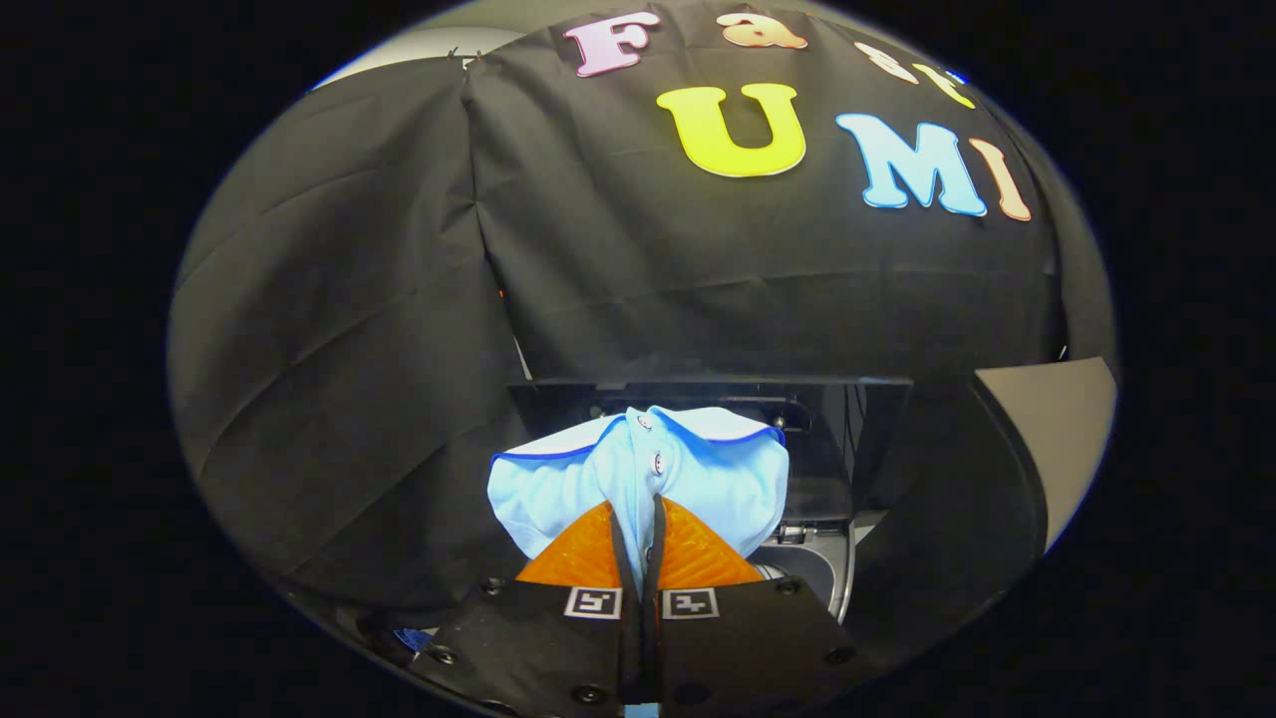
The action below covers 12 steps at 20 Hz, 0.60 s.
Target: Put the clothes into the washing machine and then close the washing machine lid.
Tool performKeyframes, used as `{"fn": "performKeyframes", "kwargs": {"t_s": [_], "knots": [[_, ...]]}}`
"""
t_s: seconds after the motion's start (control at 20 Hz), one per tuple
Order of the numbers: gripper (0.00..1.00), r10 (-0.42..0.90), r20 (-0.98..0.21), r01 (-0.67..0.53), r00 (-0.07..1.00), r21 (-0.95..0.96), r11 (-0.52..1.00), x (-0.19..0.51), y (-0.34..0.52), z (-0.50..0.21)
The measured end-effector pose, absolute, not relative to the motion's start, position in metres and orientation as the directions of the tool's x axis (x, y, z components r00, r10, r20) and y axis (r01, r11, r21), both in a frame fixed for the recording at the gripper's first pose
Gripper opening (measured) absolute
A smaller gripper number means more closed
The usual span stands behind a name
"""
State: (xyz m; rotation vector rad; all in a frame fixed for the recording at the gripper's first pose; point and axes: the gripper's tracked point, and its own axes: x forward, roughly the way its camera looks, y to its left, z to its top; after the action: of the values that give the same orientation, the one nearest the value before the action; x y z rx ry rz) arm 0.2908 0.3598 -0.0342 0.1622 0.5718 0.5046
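Note:
My gripper [639,524] is shut on a light blue shirt [718,479] with a white collar edged in dark blue and small buttons. The cloth is pinched between both fingers and bunches up just ahead of them, held up in the air. Beyond and below the shirt stands the washing machine, its dark lid [847,419] raised upright behind the cloth. A slice of the machine's grey drum opening [812,568] shows to the right of the fingers, beneath the shirt.
The booth's black cloth wall [399,349] rises close behind and left of the machine. A pale grey panel [1057,429] stands to the right, past a dark rounded edge.

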Motion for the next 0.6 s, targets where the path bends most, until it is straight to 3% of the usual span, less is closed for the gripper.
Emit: {"fn": "performKeyframes", "kwargs": {"t_s": [0.6], "knots": [[0.01, 0.425, -0.651, -0.338, 0.629, 0.263, 0.904, 0.316, 0.384, -0.154]]}}
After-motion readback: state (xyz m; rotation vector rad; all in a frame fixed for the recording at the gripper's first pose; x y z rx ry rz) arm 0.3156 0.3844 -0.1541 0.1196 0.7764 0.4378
